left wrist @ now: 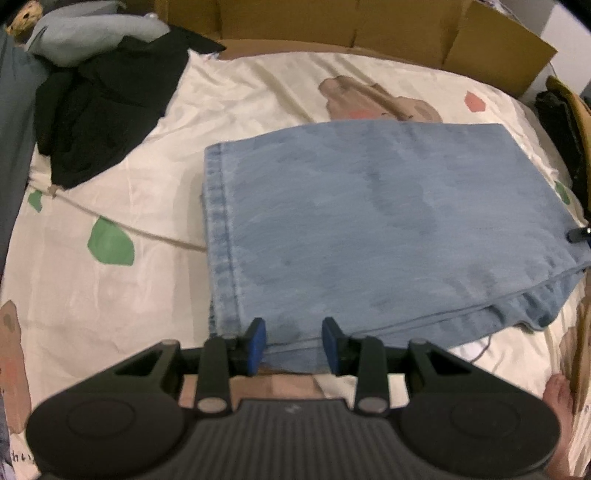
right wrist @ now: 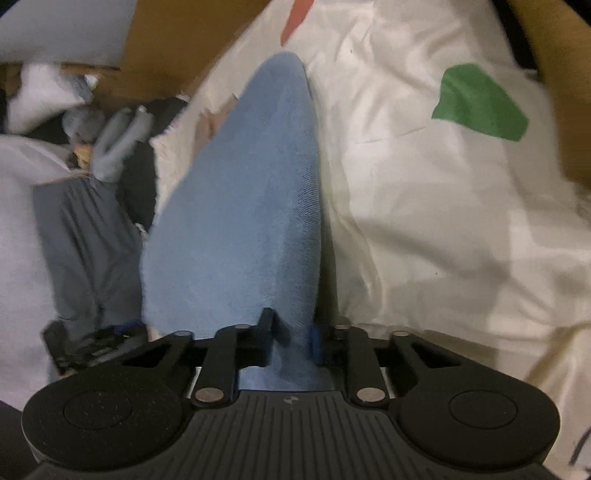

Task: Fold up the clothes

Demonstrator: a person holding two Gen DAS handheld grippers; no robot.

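Jeans, folded into a thick light-blue rectangle, lie flat on the cream printed bedsheet, stitched hem along their left edge. Far left in the left wrist view sits a heap of black clothing with a pale grey-blue garment behind it, well apart from the denim; a cardboard box runs along the back. The left gripper is spread wide, blue pads either side of the jeans' near edge, gripping nothing. At the right margin a small dark tip just shows over the denim's corner, too little to identify.

Swing to the right wrist view and it's a different story: grey trousers and white fabric on the left, blurred, then the jeans rising as a narrow blue ridge straight from the right gripper, clamped on the fold. Its right pad is mostly buried in cloth. Sheet with a green leaf print fills the right.
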